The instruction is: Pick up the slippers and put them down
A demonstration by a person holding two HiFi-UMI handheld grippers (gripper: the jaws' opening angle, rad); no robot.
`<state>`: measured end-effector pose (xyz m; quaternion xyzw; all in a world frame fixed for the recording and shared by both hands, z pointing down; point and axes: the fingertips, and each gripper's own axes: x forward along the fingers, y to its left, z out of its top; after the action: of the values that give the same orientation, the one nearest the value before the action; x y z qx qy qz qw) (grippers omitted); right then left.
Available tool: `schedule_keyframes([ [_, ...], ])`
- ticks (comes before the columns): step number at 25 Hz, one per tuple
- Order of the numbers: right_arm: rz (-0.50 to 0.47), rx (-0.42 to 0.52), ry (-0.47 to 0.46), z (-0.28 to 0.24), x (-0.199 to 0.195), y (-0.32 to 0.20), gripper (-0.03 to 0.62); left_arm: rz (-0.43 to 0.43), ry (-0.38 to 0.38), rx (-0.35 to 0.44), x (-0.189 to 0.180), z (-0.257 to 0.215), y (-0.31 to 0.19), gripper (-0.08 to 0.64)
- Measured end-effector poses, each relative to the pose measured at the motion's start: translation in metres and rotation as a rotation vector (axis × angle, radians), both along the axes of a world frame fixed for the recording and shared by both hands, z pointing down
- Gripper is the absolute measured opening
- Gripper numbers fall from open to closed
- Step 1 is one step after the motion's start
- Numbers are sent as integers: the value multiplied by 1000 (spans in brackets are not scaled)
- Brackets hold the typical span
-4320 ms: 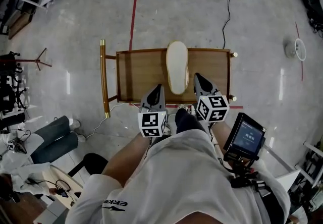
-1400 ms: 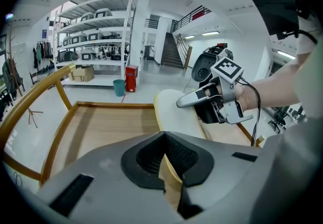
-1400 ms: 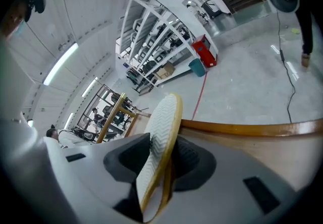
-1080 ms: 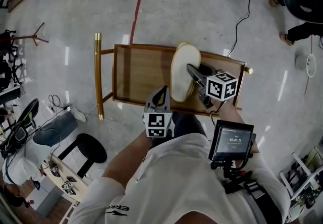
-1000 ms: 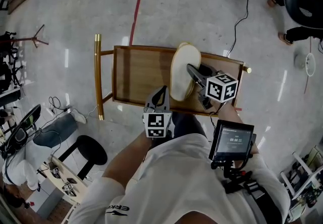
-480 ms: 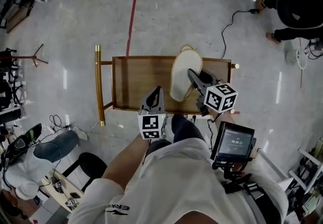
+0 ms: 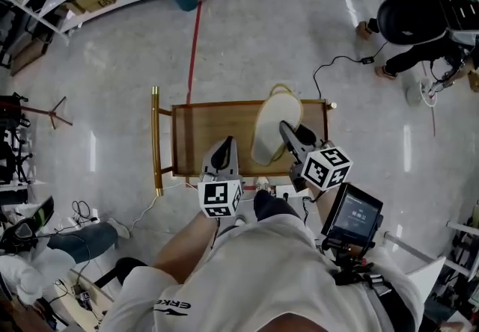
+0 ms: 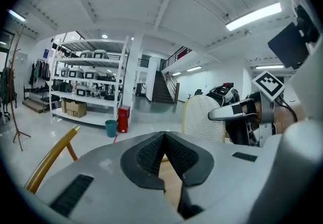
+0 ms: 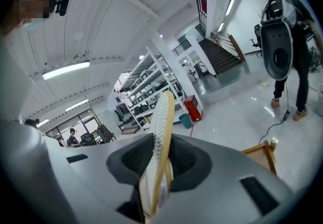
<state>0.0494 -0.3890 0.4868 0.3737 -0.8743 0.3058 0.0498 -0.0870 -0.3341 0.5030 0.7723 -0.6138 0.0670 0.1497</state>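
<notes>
Head view: right gripper [image 7: 288,131] fingers, just tightened, clamp slippers [image 7: 273,123] over the wooden tray [image 7: 198,125]; left gripper [image 7: 227,141] fingers clenched.

Lab hall with storage racks [image 8: 83,79]

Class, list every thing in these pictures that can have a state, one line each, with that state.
slippers: pair pressed together, gripped on edge.
right gripper: jaws just closed further, shut on the slippers.
left gripper: shut, nothing between the jaws.
wooden trolley: standing upright on the floor.
screen: lit.
</notes>
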Motion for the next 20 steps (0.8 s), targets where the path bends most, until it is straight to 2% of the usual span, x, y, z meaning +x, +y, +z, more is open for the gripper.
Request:
schedule_keyframes([
  [5, 15, 76, -17, -48, -4, 38, 89, 7, 34, 109, -3, -48, 22, 3],
  [9, 19, 126, -19, -72, -10, 79, 89, 4, 61, 165, -11, -73, 55, 3],
  [20, 48, 169, -37, -94, -20, 192, 89, -7, 89, 212, -31, -92, 156, 2],
])
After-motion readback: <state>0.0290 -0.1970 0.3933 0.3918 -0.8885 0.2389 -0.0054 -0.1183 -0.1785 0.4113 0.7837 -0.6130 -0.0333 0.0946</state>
